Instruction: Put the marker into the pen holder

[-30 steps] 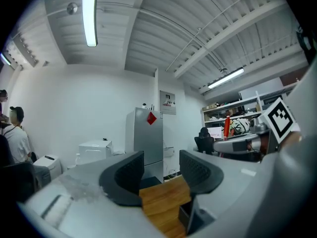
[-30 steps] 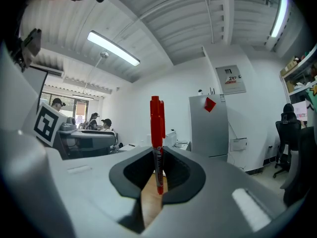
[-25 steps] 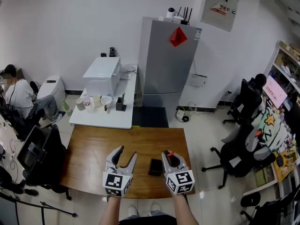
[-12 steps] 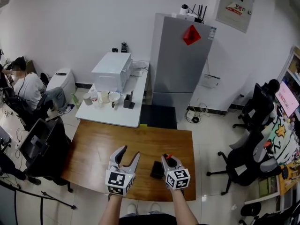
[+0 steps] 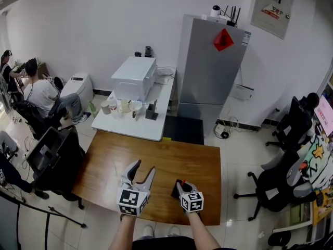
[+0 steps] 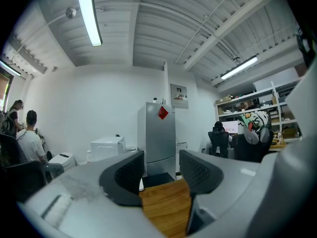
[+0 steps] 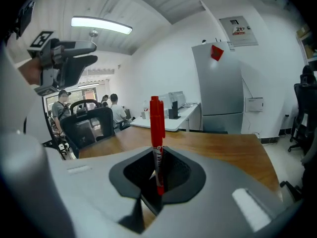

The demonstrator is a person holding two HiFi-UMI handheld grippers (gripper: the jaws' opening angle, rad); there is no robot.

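Note:
A red marker (image 7: 157, 128) stands upright between the jaws of my right gripper (image 7: 157, 175), which is shut on it. In the head view the right gripper (image 5: 183, 184) hangs over the wooden table (image 5: 156, 155), with the marker's red tip (image 5: 183, 182) just showing. A small black pen holder (image 5: 175, 190) stands on the table, touching the gripper's left side and partly hidden by it. My left gripper (image 5: 142, 169) hovers left of it, open and empty; in its own view the left gripper (image 6: 161, 170) frames only bare table (image 6: 163, 209).
Beyond the table stand a white side table (image 5: 136, 124) with a white appliance and cups, and a grey fridge (image 5: 210, 66). Black office chairs (image 5: 52, 158) and seated people are at the left, more chairs (image 5: 281, 181) at the right.
My right gripper with the marker has moved left and now overlaps the black holder. The head view has shifted. The left gripper has barely moved.

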